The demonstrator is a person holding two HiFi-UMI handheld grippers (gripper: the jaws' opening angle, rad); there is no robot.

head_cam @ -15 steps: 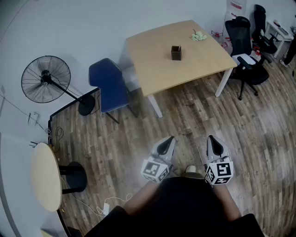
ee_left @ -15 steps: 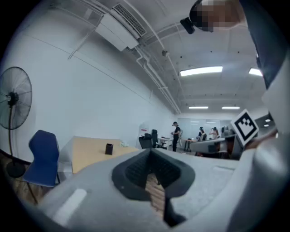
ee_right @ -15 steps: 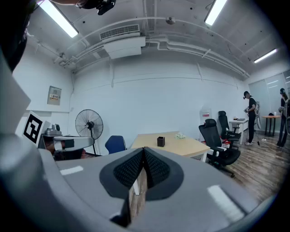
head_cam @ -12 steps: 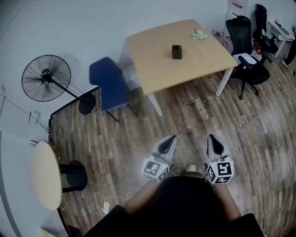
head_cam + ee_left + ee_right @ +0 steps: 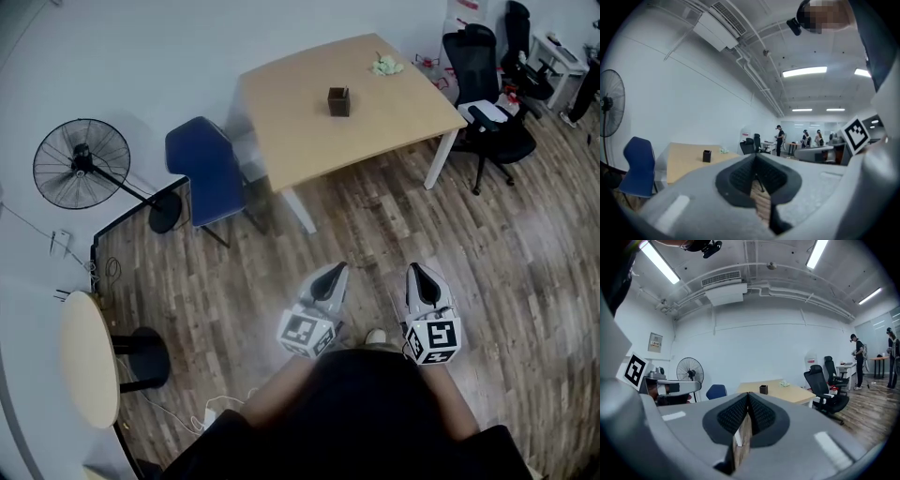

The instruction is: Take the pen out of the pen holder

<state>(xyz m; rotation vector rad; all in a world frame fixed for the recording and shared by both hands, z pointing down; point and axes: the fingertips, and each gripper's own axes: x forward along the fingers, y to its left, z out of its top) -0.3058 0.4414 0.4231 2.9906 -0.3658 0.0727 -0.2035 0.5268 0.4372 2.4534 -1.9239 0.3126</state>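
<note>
So far nothing done. Two grippers held close to the body over the wood floor (image 5: 375, 225): left gripper (image 5: 334, 272) jaws closed, empty; right gripper (image 5: 417, 271) likewise. Well ahead, one table (image 5: 300, 141); one dark pen holder (image 5: 338, 101) about mid-table, toward the far edge. Pen not discernible at this range. Left to do: approach, grasp, lift out.

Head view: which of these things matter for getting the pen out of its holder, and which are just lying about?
For the job: pen holder, the wooden table under it, left tool and right tool, both shut and empty.
Just lying about: standing fan, blue chair, black office chair, crumpled wad on the table, round side table.
</note>
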